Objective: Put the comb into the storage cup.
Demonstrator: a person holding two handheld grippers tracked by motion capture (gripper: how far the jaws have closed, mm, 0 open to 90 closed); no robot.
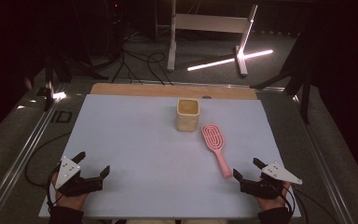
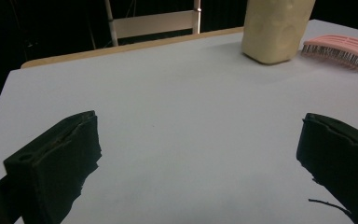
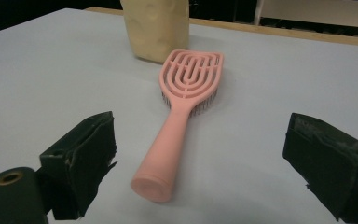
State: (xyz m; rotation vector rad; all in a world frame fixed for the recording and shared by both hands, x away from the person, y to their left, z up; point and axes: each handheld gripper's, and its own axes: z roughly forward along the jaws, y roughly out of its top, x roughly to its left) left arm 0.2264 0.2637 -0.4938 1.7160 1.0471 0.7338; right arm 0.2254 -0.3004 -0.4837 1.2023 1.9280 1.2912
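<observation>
Covering table (image 1: 135,140): pale sheet, dark room.

Black left gripper (image 1: 93,164) and right gripper (image 1: 246,169), grey three-cornered plates, black cables, dark sleeves

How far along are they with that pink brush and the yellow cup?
Nothing looks done yet. The pink hairbrush lies flat on the table, bristles down, beside the upright yellow cup and apart from it. In hand: the right gripper points at the handle, jaws wide open, not touching. The left gripper rests open at the near edge. Gripping and moving the brush, perhaps into the cup, seems left.
</observation>
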